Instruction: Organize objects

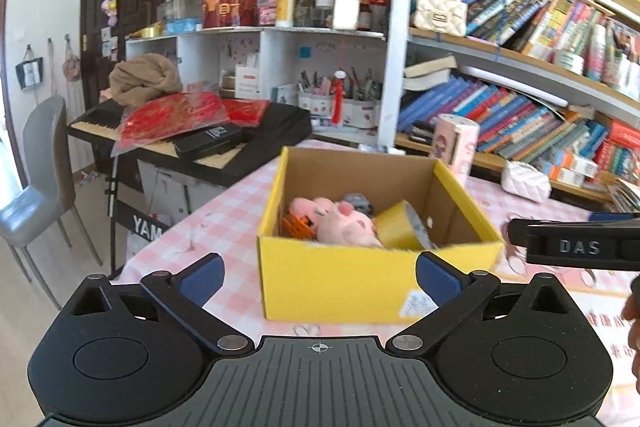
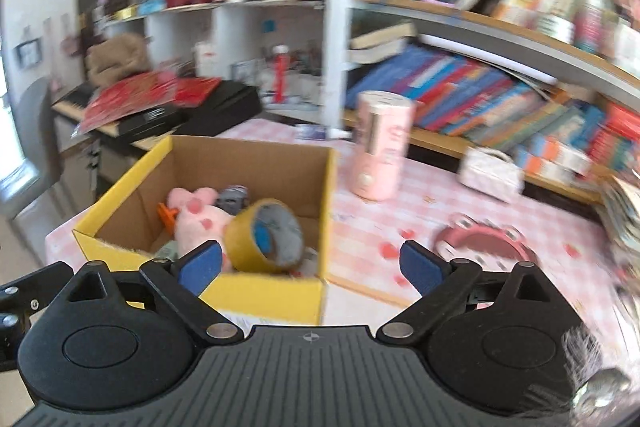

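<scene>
A yellow cardboard box [image 1: 340, 279] stands on the pink checked tablecloth [image 1: 224, 215]. Inside lie a pink plush toy [image 1: 344, 223], a yellow tape roll [image 1: 400, 227], an orange piece [image 1: 298, 225] and a grey item [image 1: 356, 201]. My left gripper [image 1: 318, 277] is open and empty, just in front of the box. The right wrist view is blurred; it shows the box [image 2: 264, 291], plush [image 2: 196, 215] and tape roll [image 2: 262, 235]. My right gripper [image 2: 310, 263] is open and empty over the box's near right corner. A pink round item [image 2: 484, 239] lies right of the box.
A pink cylindrical container [image 2: 380, 147] and a white quilted pouch [image 2: 490, 171] stand on the table behind the box. Bookshelves [image 1: 520, 75] fill the right side. A keyboard [image 1: 192, 135] piled with red packets stands left, with a grey chair [image 1: 40, 179] beyond. The right gripper's body [image 1: 576, 245] shows at right.
</scene>
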The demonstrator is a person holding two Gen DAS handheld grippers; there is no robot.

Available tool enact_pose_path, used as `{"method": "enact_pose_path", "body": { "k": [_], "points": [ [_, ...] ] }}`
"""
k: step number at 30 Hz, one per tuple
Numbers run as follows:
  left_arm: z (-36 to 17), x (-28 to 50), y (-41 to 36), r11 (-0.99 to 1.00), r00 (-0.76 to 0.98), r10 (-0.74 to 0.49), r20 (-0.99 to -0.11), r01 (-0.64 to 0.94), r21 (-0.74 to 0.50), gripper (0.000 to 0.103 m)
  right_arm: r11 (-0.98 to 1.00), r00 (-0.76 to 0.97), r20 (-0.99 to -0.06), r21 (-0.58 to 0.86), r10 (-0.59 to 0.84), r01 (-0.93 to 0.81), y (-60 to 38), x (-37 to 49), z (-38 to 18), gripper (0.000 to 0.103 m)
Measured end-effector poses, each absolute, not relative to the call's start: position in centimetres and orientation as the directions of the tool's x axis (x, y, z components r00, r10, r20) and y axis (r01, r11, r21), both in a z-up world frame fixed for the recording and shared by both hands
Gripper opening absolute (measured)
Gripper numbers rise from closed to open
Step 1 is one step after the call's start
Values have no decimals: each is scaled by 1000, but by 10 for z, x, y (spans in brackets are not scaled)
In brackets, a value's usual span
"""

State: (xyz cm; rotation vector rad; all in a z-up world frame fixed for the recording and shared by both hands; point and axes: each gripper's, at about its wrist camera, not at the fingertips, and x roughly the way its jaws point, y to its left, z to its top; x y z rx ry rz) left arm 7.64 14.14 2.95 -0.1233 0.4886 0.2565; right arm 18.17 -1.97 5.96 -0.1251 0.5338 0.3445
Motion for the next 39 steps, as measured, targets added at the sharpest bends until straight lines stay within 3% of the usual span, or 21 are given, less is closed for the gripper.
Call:
{"method": "enact_pose_path", "body": {
  "k": [6, 15, 27, 39],
  "points": [
    [17, 50, 122, 978, 846, 143, -514, -201, -58, 103, 980, 848, -510, -45, 144, -193, -51, 128, 51, 103],
    [1, 29, 94, 988, 821, 104, -561, -151, -38, 103, 999, 818, -575, -51, -30, 1, -94, 69, 23, 103],
    [-2, 34, 45, 996, 809, 84, -581, -58, 63, 103, 995, 814, -573, -83, -98, 60, -120, 40, 17, 103],
    [1, 36, 18, 996, 813, 43, -580, 8, 85, 103, 989, 789, -596, -85, -149, 122, -141, 39, 14, 103]
  ]
}}
